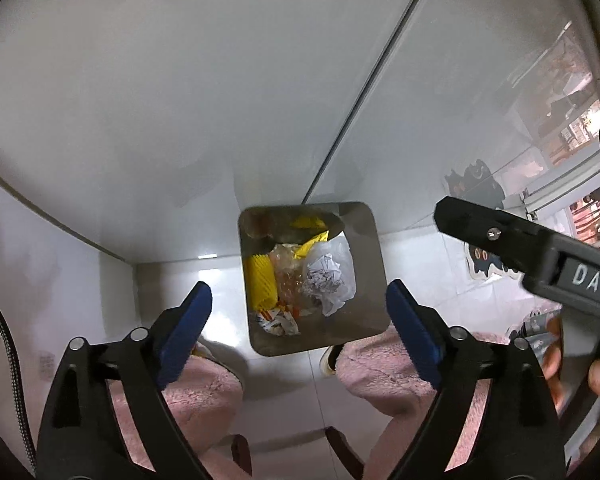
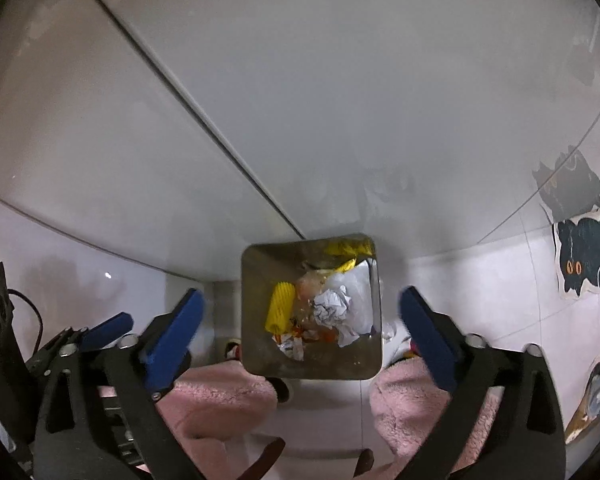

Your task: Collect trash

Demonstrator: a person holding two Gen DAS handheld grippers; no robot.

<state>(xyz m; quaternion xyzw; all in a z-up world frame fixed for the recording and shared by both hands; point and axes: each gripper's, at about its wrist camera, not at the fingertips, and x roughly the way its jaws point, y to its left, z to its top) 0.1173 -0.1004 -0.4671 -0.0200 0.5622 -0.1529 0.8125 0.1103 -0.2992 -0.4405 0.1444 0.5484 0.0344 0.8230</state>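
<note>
A square metal trash bin stands on the floor below both grippers, against a white cabinet; it also shows in the right wrist view. Inside lie crumpled white paper, a yellow ridged piece, clear plastic and small wrappers. My left gripper is open and empty above the bin. My right gripper is open and empty above it too. The right gripper's black body shows at the right of the left wrist view.
White cabinet doors fill the upper part of both views. Pink fuzzy trouser legs and shoes stand close to the bin. A black cat-shaped mat lies on the white tile floor to the right.
</note>
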